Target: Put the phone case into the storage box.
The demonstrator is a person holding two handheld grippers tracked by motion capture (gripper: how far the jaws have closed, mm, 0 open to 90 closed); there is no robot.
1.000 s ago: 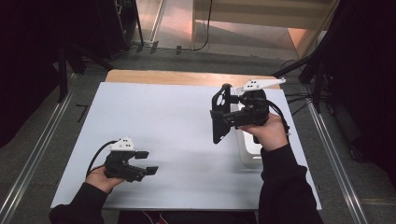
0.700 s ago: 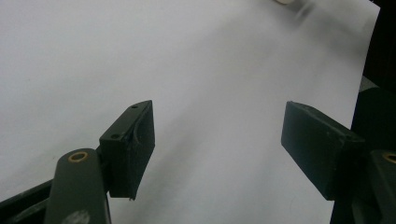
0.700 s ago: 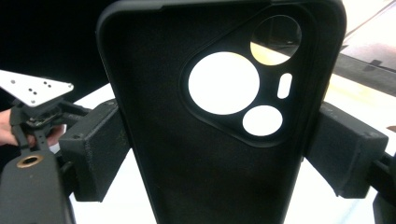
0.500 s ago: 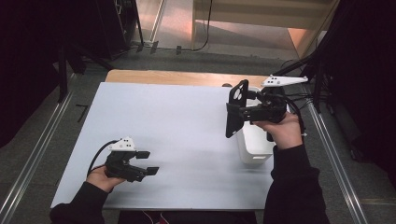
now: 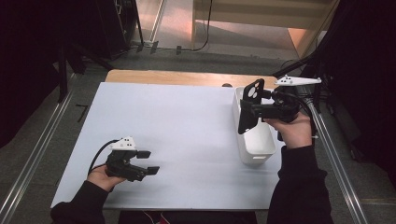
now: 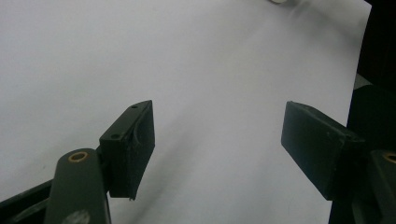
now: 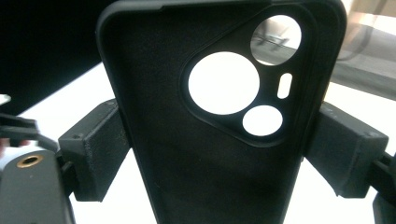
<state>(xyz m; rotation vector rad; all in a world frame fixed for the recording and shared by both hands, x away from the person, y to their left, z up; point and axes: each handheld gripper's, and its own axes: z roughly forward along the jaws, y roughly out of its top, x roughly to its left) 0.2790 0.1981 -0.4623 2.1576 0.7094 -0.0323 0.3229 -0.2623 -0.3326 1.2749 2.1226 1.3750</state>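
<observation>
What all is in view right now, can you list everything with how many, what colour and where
phone case: one, black, upright between the right gripper's fingers, above the bin
bin: one, white, open-topped, on the table's right side
table: one, white top with a wooden strip along the far edge
left gripper: one, black with a grey plate, low over the near left of the table, fingers apart with nothing between them
right gripper: one, black with a grey plate, over the bin, shut on the phone case
hands: two, dark sleeves, one on each gripper
</observation>
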